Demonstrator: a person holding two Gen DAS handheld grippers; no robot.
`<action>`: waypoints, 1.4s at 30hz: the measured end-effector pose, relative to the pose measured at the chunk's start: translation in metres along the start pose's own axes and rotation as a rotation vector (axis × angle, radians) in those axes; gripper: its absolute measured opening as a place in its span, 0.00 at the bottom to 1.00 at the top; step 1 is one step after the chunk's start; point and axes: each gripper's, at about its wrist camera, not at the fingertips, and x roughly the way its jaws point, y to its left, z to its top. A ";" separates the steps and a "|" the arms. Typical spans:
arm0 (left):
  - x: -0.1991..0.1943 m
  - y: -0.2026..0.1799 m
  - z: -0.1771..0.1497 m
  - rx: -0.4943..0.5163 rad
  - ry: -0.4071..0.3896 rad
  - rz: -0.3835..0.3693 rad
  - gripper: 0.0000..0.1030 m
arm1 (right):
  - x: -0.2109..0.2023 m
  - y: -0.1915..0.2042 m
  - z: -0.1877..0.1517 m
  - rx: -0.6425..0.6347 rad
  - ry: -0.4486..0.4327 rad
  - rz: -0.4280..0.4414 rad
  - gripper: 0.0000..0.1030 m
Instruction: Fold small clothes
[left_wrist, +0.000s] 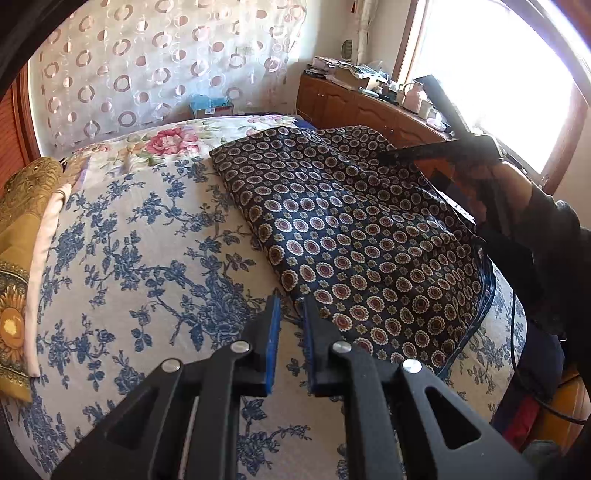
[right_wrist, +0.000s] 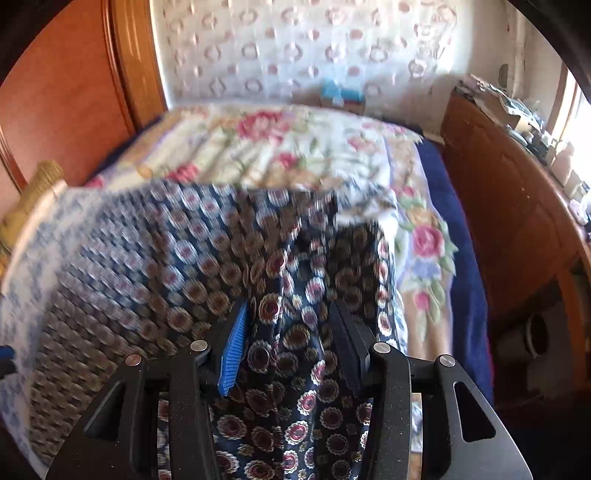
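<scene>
**A:** Bedroom, bed with a blue floral sheet (left_wrist: 140, 236). How many garments?

**B:** One, a dark medallion-print garment (left_wrist: 354, 236), lying folded on the sheet. Left gripper (left_wrist: 290, 299) sat at its near corner, jaws almost together, nothing visibly pinched. Right gripper (right_wrist: 288, 314) was spread, cloth loose between the pads.

**A:** Anything else?

**B:** One wooden cabinet (left_wrist: 369, 107) under the window, cluttered on top.
</scene>
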 end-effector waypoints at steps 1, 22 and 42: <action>0.000 -0.001 -0.001 0.001 0.003 0.000 0.09 | 0.006 0.000 -0.002 -0.001 0.018 0.000 0.44; 0.006 -0.020 -0.002 0.027 -0.002 -0.055 0.09 | -0.026 -0.035 -0.016 0.064 -0.078 -0.037 0.02; 0.012 -0.045 -0.037 0.016 0.106 -0.040 0.13 | -0.102 -0.002 -0.139 0.021 -0.182 -0.062 0.61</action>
